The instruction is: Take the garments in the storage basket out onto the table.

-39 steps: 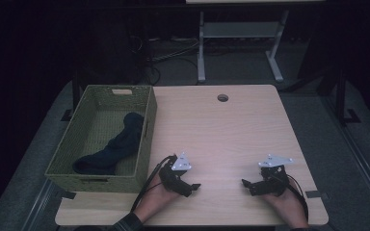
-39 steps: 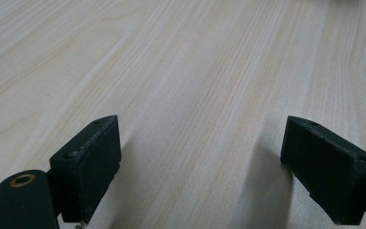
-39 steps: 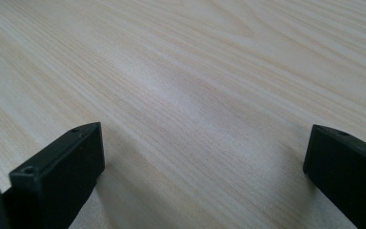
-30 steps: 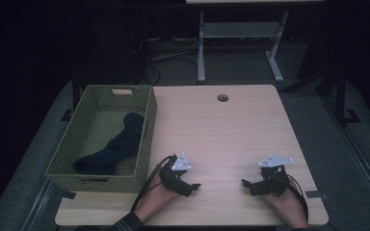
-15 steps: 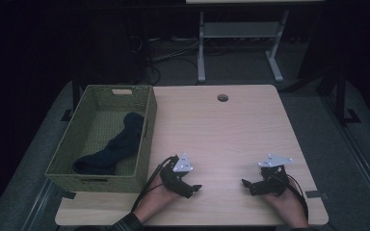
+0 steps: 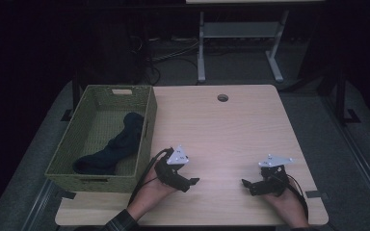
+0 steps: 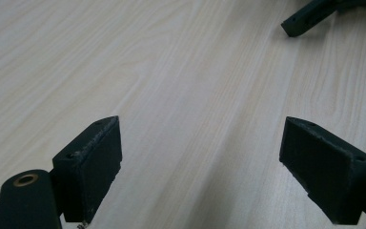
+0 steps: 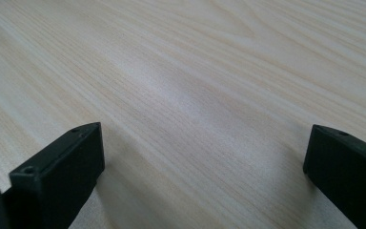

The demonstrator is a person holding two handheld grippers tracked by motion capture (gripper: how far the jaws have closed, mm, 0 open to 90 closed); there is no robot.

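One desk (image 6: pixel 231 130) is counted, with one round hole (image 6: pixel 222 97) in its top. One woven basket (image 6: pixel 94 176) is seen at its left, and one dark sock (image 6: pixel 111 150) in it. Two tools are held: the left tool (image 6: pixel 192 182) and the right tool (image 6: pixel 244 185).

Ahead of both wide-spread grippers, the left gripper (image 6: pixel 191 182) and the right gripper (image 6: pixel 245 184), the pale wooden table (image 6: pixel 231 130) lies bare and passable, while the tall-walled woven green basket (image 6: pixel 147 125) holding a dark sock (image 6: pixel 113 147) blocks passage just outside the left gripper.
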